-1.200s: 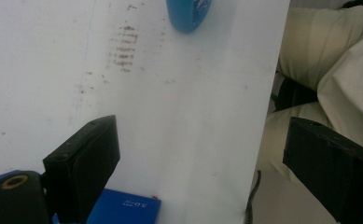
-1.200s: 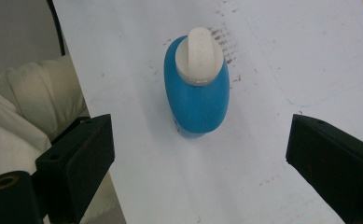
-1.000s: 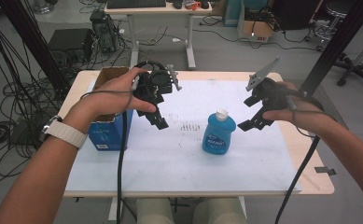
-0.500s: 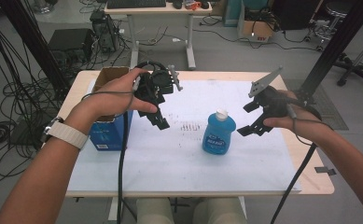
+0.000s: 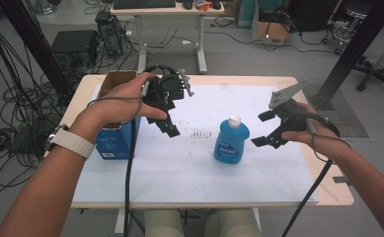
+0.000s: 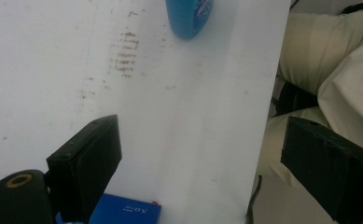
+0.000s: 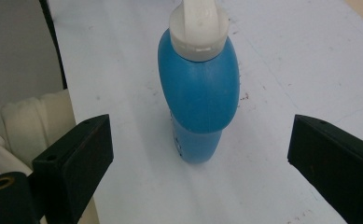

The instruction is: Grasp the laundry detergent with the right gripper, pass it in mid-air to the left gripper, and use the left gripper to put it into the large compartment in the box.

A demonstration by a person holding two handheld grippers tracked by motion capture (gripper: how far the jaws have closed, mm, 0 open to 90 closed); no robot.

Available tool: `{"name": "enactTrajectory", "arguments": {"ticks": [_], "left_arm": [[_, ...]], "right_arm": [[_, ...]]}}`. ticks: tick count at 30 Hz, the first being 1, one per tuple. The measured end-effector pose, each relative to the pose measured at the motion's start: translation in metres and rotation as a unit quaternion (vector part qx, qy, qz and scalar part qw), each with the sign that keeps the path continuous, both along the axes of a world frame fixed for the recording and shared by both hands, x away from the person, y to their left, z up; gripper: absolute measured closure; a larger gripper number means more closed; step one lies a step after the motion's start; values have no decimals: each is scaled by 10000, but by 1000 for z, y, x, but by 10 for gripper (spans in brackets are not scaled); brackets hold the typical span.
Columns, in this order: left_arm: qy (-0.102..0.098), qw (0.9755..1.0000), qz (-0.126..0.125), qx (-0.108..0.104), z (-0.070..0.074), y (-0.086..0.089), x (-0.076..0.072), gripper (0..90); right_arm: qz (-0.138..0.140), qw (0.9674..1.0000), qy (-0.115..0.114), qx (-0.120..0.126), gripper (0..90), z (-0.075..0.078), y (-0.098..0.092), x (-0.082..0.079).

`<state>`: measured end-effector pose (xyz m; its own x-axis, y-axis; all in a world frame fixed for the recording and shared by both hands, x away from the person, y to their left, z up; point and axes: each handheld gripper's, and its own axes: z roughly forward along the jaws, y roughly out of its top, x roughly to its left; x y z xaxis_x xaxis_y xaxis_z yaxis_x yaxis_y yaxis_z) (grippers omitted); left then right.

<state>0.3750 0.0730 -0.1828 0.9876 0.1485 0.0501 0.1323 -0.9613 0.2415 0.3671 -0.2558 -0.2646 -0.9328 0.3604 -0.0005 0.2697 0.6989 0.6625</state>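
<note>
Since the earlier frame the right gripper [image 5: 268, 129] has sunk toward the table and closed in on the blue dish-soap bottle [image 5: 231, 140], while the left gripper [image 5: 168, 126] has kept its place. Largest first: the wooden table [image 5: 298, 84] carries a white sheet [image 5: 189, 168]; a blue cardboard box [image 5: 115, 143] sits at its left edge. That bottle stands upright mid-sheet, white cap [image 7: 198, 23] on. Both claws gape apart, holding nothing; the right one faces the bottle, short of it. Judging by this, grasping and everything after remain undone
</note>
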Motion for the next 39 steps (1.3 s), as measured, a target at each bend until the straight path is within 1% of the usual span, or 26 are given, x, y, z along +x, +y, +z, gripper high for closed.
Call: {"name": "enactTrajectory", "arguments": {"ticks": [4, 10, 13, 14, 15, 17, 18, 19, 20, 24, 25, 30, 31, 38, 39], "left_arm": [[-3, 10000, -9, 5, 0, -1, 0, 128], [-20, 10000, 14, -23, 0, 0, -1, 129], [-24, 10000, 5, -17, 0, 0, -1, 130], [-28, 10000, -12, -29, 0, 0, -1, 130], [-28, 10000, -11, -27, 0, 0, -1, 131], [-34, 10000, -9, -23, 0, 0, -1, 130], [-34, 10000, -7, -26, 0, 0, -1, 131], [-36, 10000, -8, -25, 0, 0, -1, 131], [-38, 10000, -8, -32, 0, 0, -1, 131], [-43, 10000, 12, -40, 1, 0, -1, 131], [-48, 10000, 7, -36, 1, 0, -1, 133], [-51, 10000, 20, -65, 1, 1, -1, 135], [-51, 10000, 20, -65, 1, 1, -1, 135], [-75, 10000, 12, -60, 2, 0, -1, 136], [-76, 9999, 9, -72, 2, 0, -1, 136]], "right_arm": [[24, 9999, -121, 110, 62, -3, -1, -1], [-10, 9998, -119, 167, 62, -6, -1, -2], [4, 9997, -153, 208, 64, -8, -1, -3], [-47, 9996, -120, 250, 64, -9, -1, -4], [-24, 9996, -155, 236, 65, -9, -1, -4], [-35, 9995, -149, 259, 66, -10, -2, -4], [-98, 9994, -116, 319, 67, -11, -1, -5], [-60, 9994, -153, 320, 69, -11, -2, -5], [-136, 9992, -102, 363, 70, -11, -1, -6], [-120, 9991, -110, 388, 74, -11, -1, -6], [-60, 9992, -151, 355, 75, -11, -2, -5], [-84, 9989, -161, 427, 79, -11, -2, -5], [-128, 9989, -129, 442, 80, -11, -2, -6], [-108, 9985, -145, 508, 80, -13, -2, -7], [-208, 9980, -78, 593, 79, -14, -1, -8]]}}
